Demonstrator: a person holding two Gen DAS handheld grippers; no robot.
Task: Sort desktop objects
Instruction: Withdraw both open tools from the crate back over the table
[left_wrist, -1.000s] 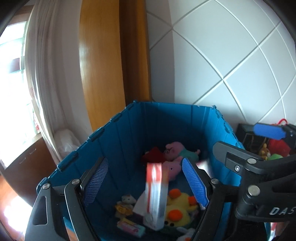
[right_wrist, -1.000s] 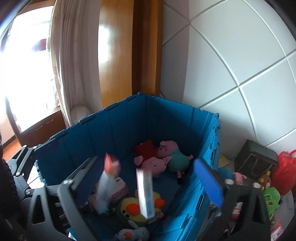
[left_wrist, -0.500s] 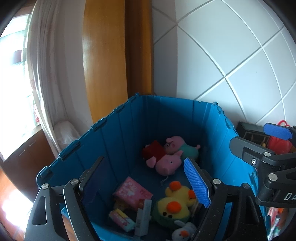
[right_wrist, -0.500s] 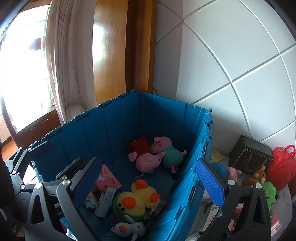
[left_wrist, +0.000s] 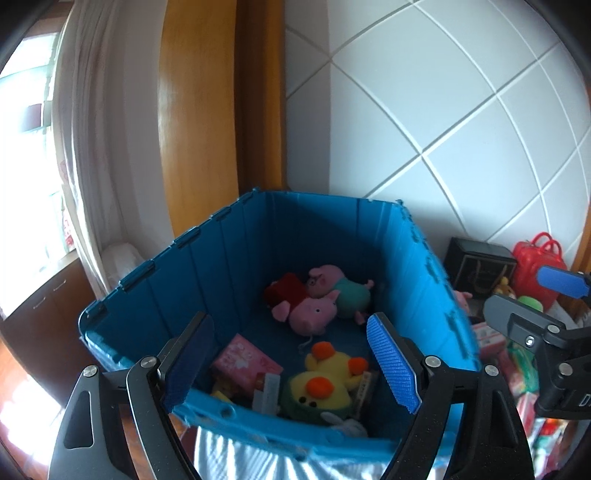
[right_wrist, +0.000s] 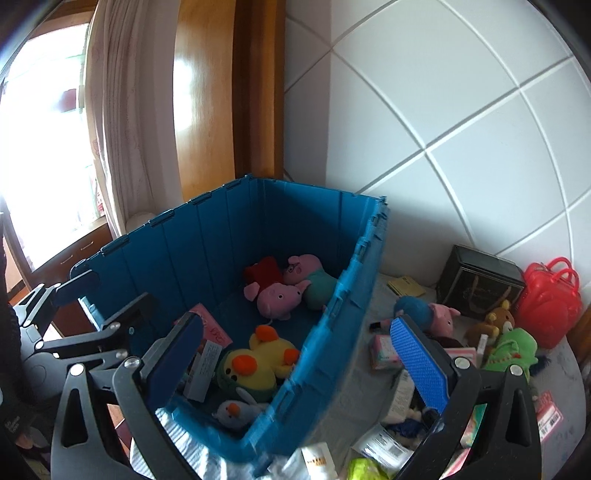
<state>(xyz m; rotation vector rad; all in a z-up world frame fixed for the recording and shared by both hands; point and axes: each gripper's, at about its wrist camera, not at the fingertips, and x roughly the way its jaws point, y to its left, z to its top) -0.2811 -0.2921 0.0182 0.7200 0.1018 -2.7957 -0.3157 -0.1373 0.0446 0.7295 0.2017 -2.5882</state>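
Left gripper (left_wrist: 291, 363): jaws spread wide, nothing between the pads, poised over the near rim of the bin.
Right gripper (right_wrist: 299, 363): released as well, empty, straddling the bin's right wall; its left pad over the bin, right pad over the clutter outside.
Blue bin (right_wrist: 325, 332): near wall cut off at the bottom of both views; inside, a yellow duck plush (left_wrist: 325, 380), a pink box (left_wrist: 245, 360), small cartons with print too fine to read, a white bird toy (right_wrist: 232, 411), pig plushes (left_wrist: 314, 310) at the far end.
Table clutter (right_wrist: 399, 402): packets and boxes partly hidden behind the right finger; labels blurred, illegible.
Further right: pig plush (right_wrist: 432, 312), green plush (right_wrist: 511, 349), brown bear (right_wrist: 493, 325), black box (right_wrist: 480, 286) with faint unreadable gold lettering, red bag (right_wrist: 548, 301).
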